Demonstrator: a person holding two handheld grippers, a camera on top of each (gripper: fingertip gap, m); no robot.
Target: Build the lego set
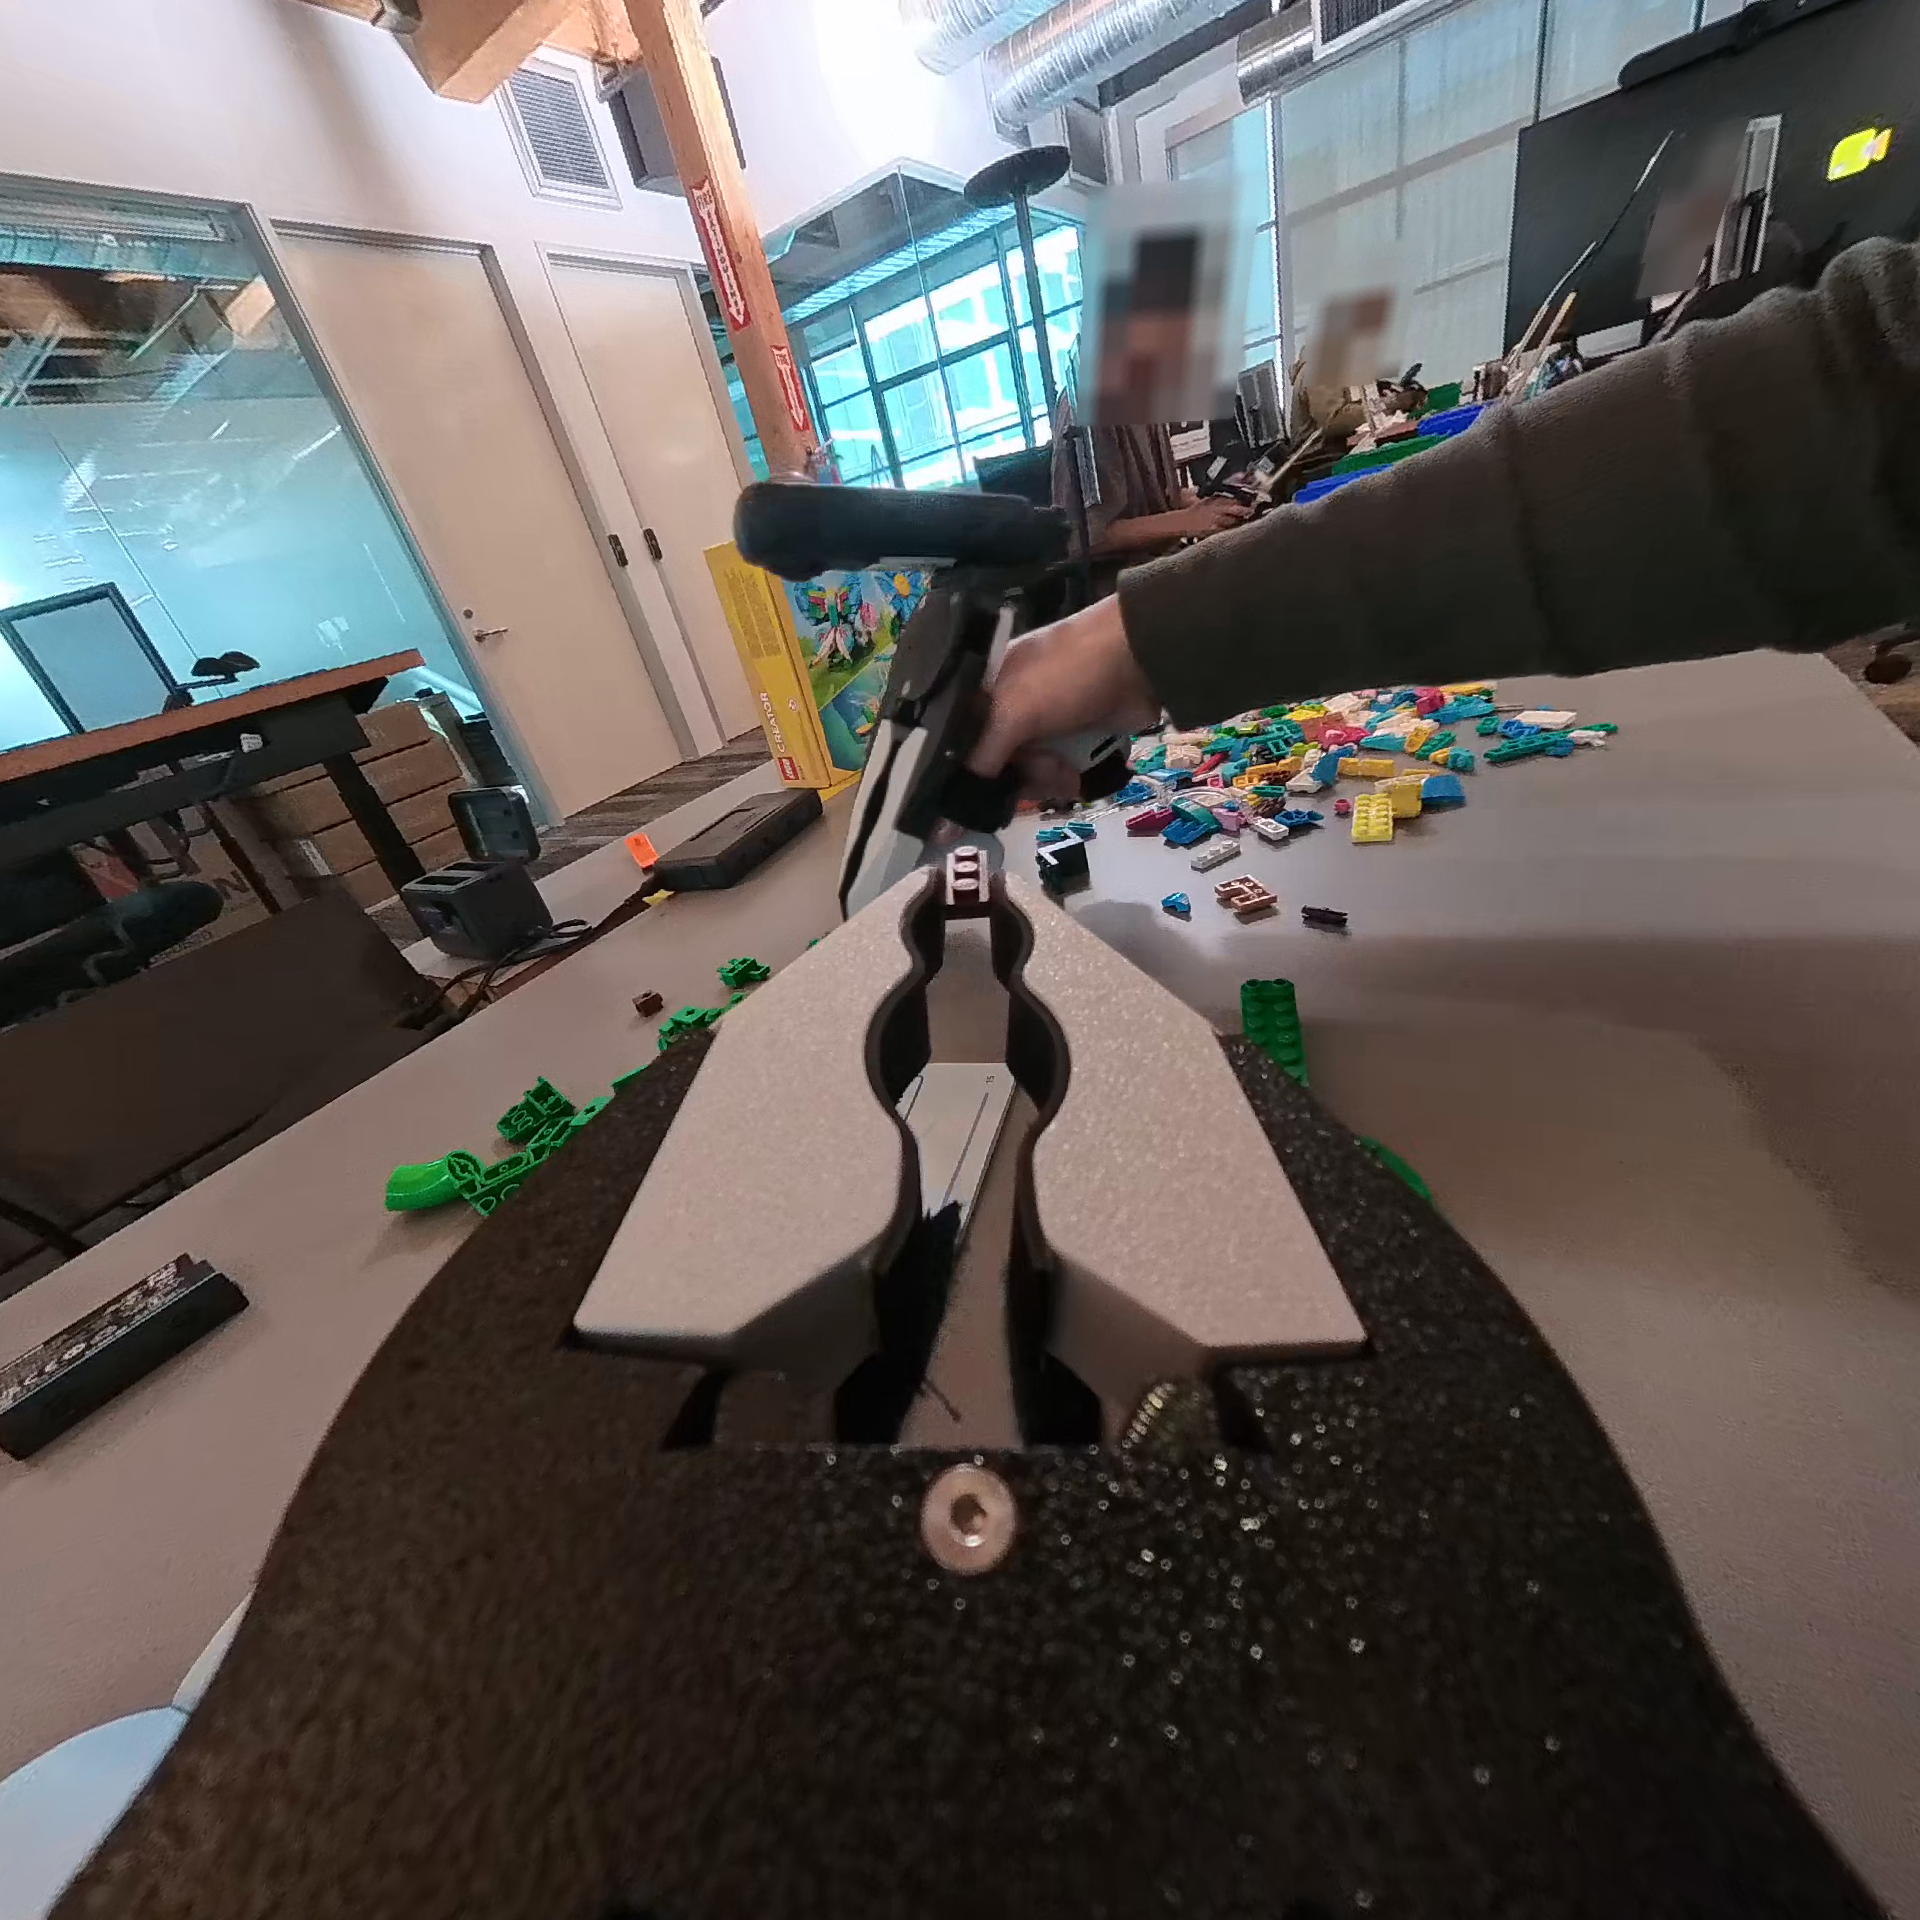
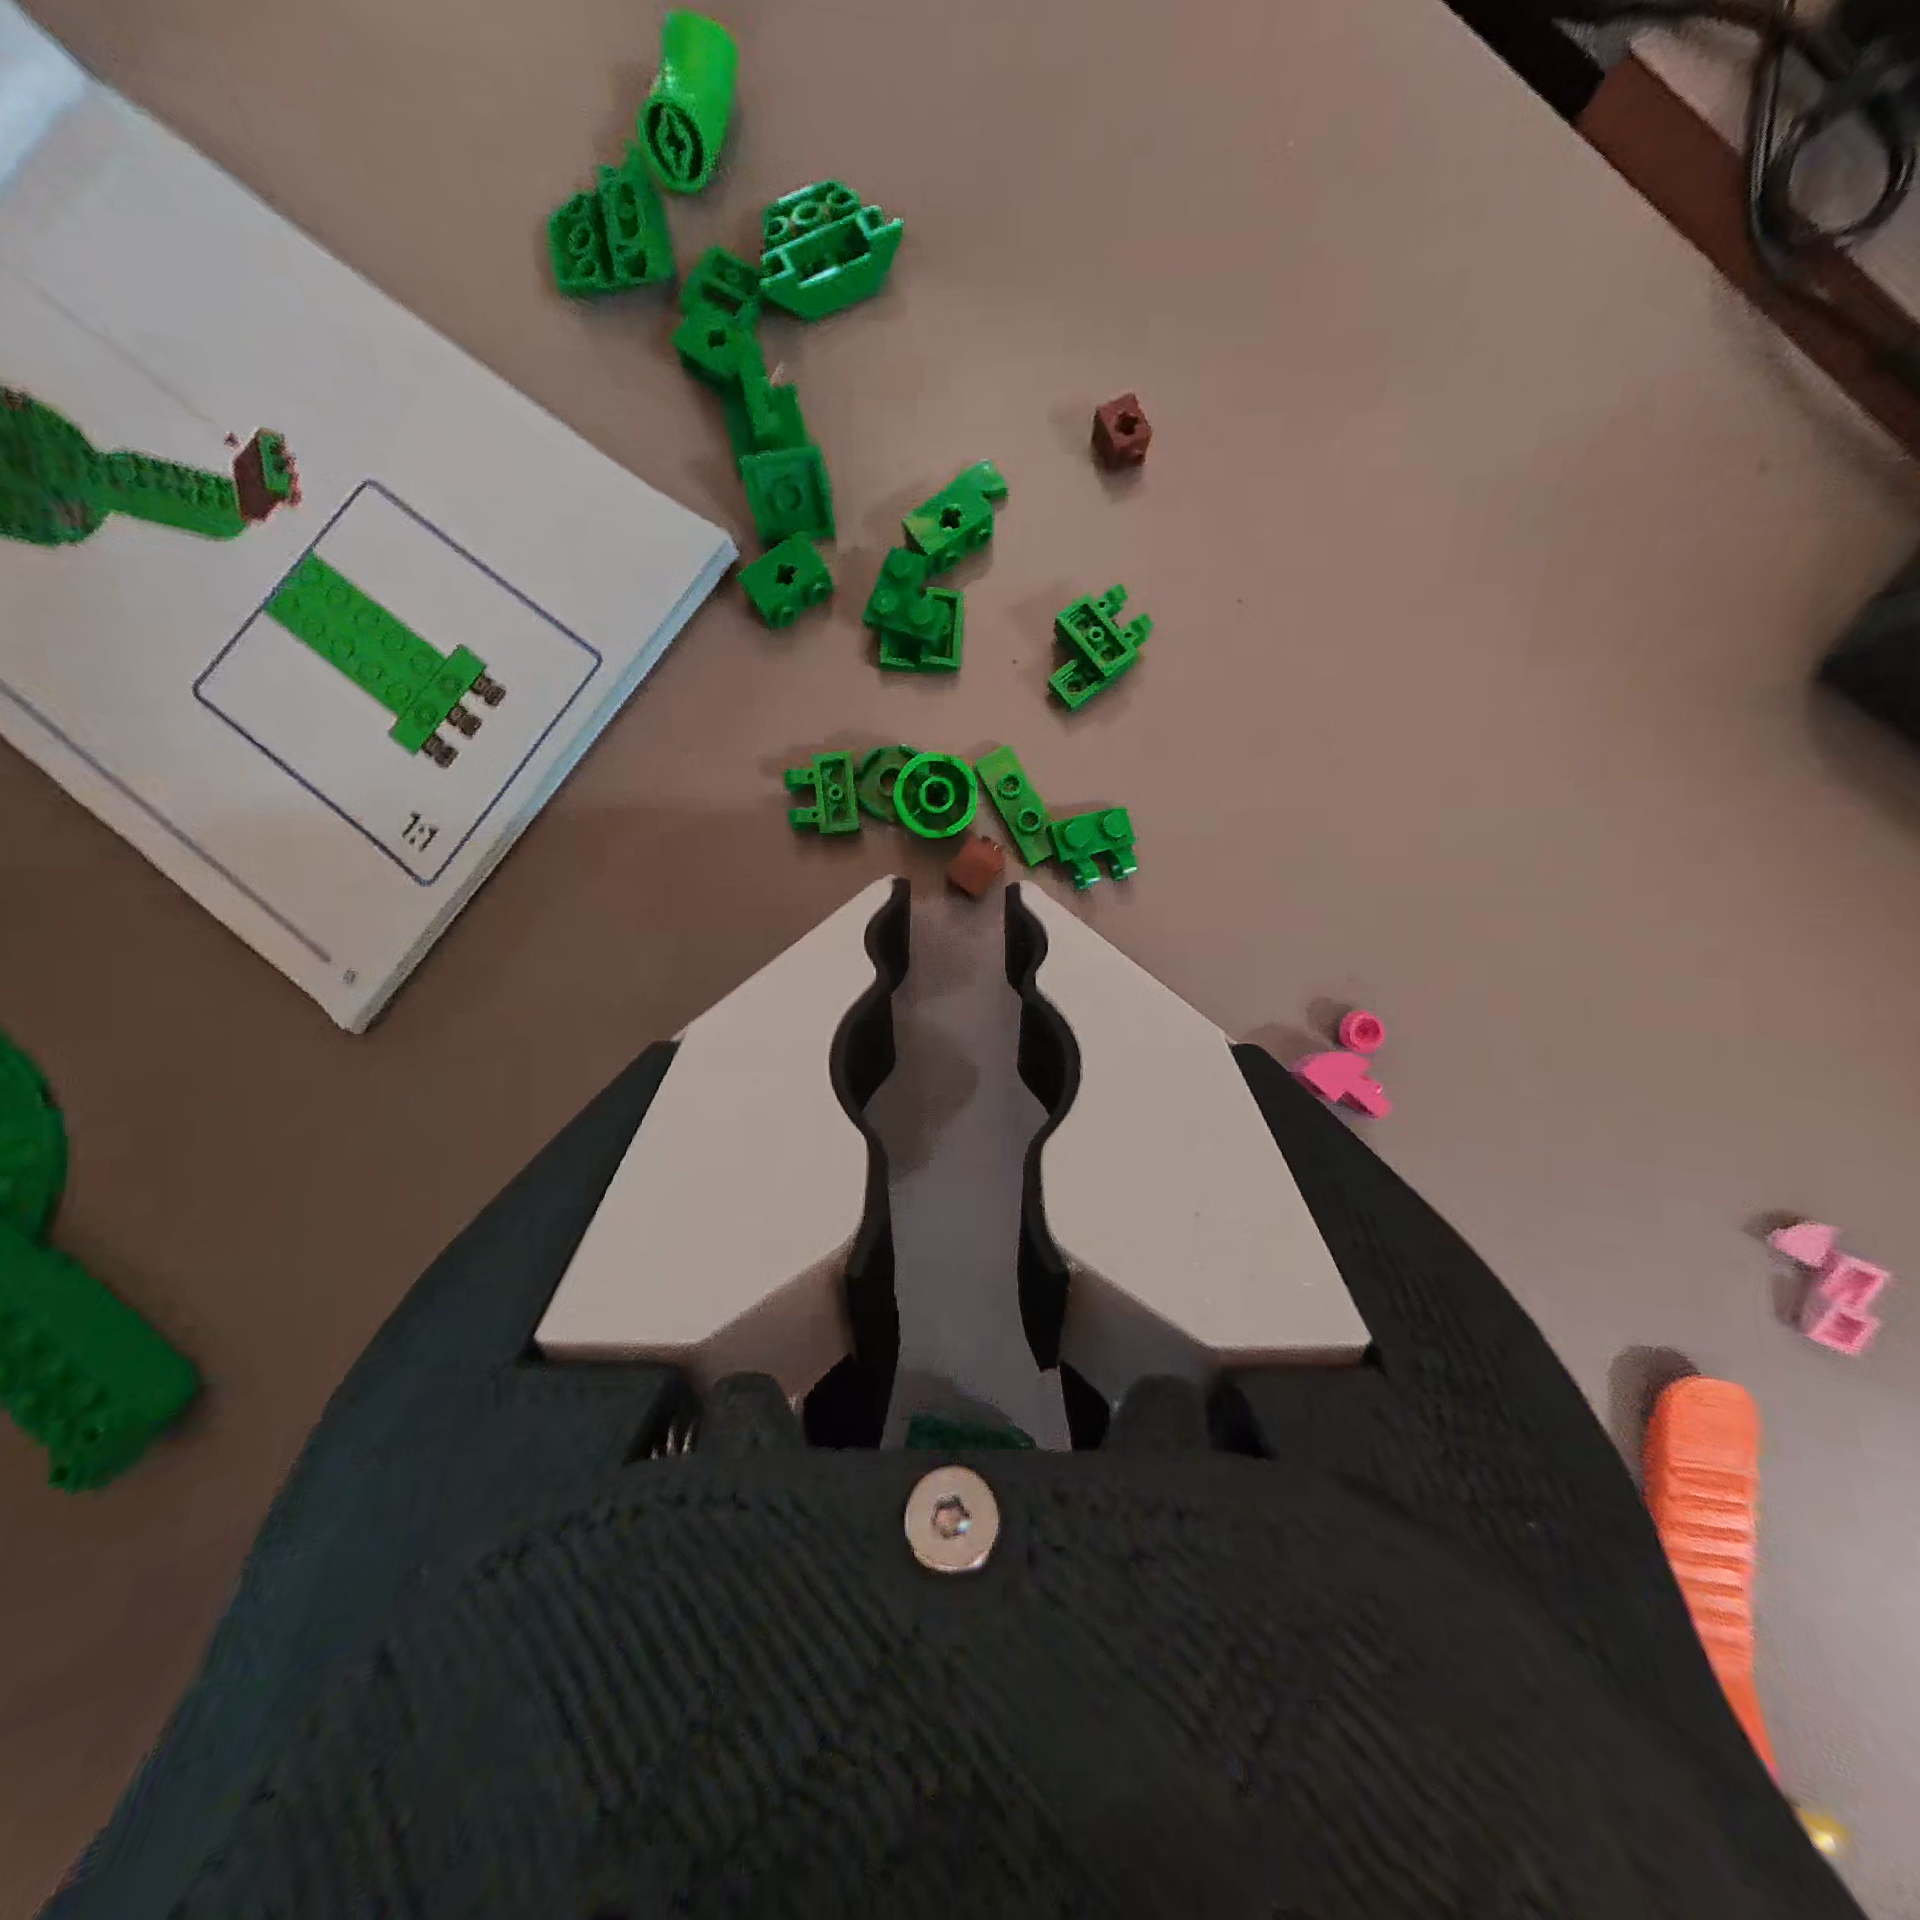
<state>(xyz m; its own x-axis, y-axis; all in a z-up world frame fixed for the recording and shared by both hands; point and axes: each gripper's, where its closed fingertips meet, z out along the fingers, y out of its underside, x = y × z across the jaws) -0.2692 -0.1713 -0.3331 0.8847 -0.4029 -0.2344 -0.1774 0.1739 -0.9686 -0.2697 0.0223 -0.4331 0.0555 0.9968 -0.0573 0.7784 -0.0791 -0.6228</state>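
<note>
My left gripper (image 1: 966, 899) is shut on a small dark brown brick (image 1: 966, 876) and holds it at its fingertips above the table. My right gripper (image 2: 956, 896) is open and empty, pointing down at the table. A small brown piece (image 2: 977, 868) lies just past its tips, beside a row of small green pieces (image 2: 935, 795). In the left wrist view the right gripper (image 1: 868, 852), held by a hand, hangs just behind the held brick. The open instruction booklet (image 2: 260, 520) lies to the left. A green plate assembly (image 2: 62, 1309) shows at the left edge.
Several loose green bricks (image 2: 769, 343) and another brown cube (image 2: 1122, 428) lie ahead of the right gripper. Pink pieces (image 2: 1345, 1070) and an orange tool (image 2: 1704, 1507) lie to the right. A pile of mixed coloured bricks (image 1: 1351, 748) and the yellow set box (image 1: 790, 675) stand farther back. Across from one pair of fingers to the other is roughly 20 centimetres.
</note>
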